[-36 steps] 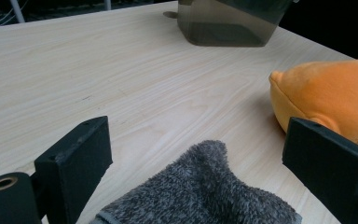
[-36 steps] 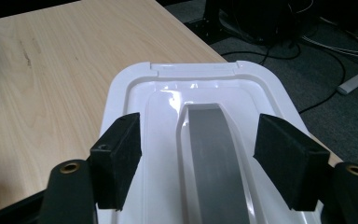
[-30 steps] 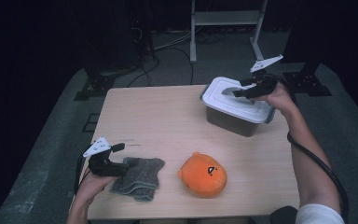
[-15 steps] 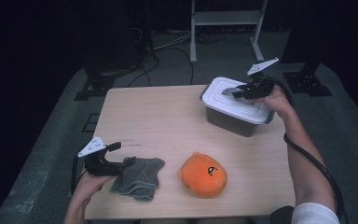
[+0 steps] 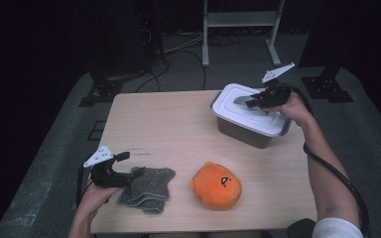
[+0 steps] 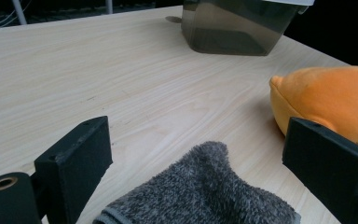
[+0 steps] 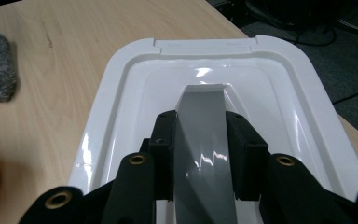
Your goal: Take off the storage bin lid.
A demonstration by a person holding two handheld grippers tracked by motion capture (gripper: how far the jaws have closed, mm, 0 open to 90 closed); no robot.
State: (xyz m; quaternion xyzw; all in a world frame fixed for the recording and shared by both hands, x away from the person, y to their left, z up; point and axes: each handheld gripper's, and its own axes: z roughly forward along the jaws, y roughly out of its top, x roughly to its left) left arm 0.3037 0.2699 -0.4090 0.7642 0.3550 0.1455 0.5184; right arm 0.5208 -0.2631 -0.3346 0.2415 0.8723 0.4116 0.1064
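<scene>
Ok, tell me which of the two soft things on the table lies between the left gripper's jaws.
The grey cloth: it lies between the open left gripper, unpinched. The orange plush toy sits apart, beside it.

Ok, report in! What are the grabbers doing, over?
Right gripper jaws just closed on the grey handle of the white lid. Left gripper open over the grey towel. Orange plush toy sits clear, nothing blocking.

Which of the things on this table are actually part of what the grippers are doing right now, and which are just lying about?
In the job:
- right gripper, fingers just closed on the grey lid handle
- white lid on the grey bin
- left gripper, fingers open either side of the grey cloth

Lying about:
- orange plush toy
- metal stand and floor cables beyond the table
</scene>
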